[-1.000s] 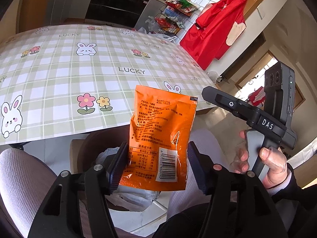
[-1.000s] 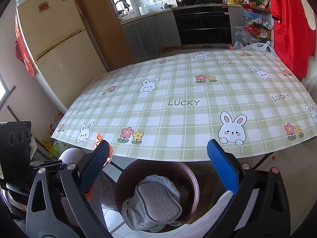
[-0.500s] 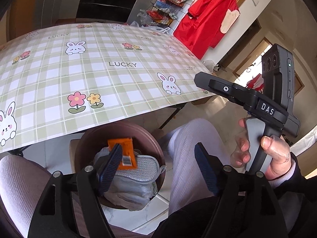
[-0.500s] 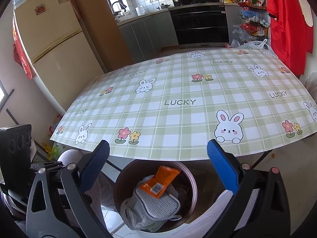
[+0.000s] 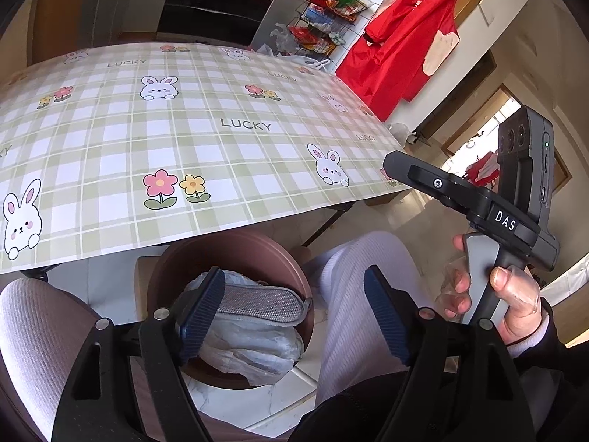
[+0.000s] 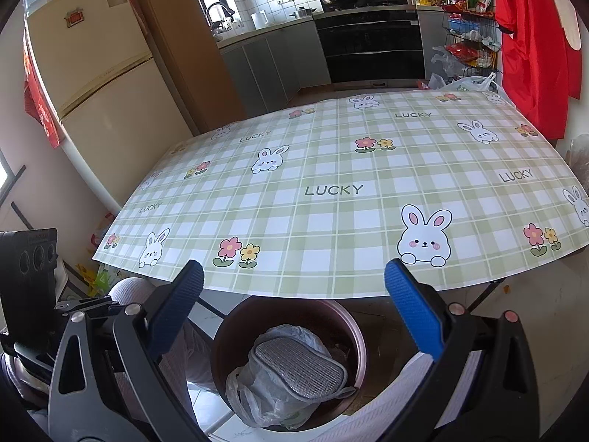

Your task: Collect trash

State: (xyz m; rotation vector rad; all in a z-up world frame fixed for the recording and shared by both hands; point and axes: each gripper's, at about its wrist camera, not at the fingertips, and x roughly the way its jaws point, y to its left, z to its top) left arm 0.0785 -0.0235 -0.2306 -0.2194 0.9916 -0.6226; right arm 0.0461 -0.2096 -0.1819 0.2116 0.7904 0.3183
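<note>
My left gripper (image 5: 294,307) hangs over the brown bin (image 5: 235,246), fingers wide and holding nothing; my right gripper (image 6: 294,305) likewise; the bin holds a plastic bag (image 6: 257,383) topped by a grey scrubbing pad (image 6: 300,370); the checked surface (image 6: 331,191) shows no trash, so collecting looks nearly finished.

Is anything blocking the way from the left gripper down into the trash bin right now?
Nothing visible does. The left gripper hangs open and empty right above the brown trash bin, whose mouth is open. Inside lie a grey mesh pad on a plastic bag, below the rim.
</note>
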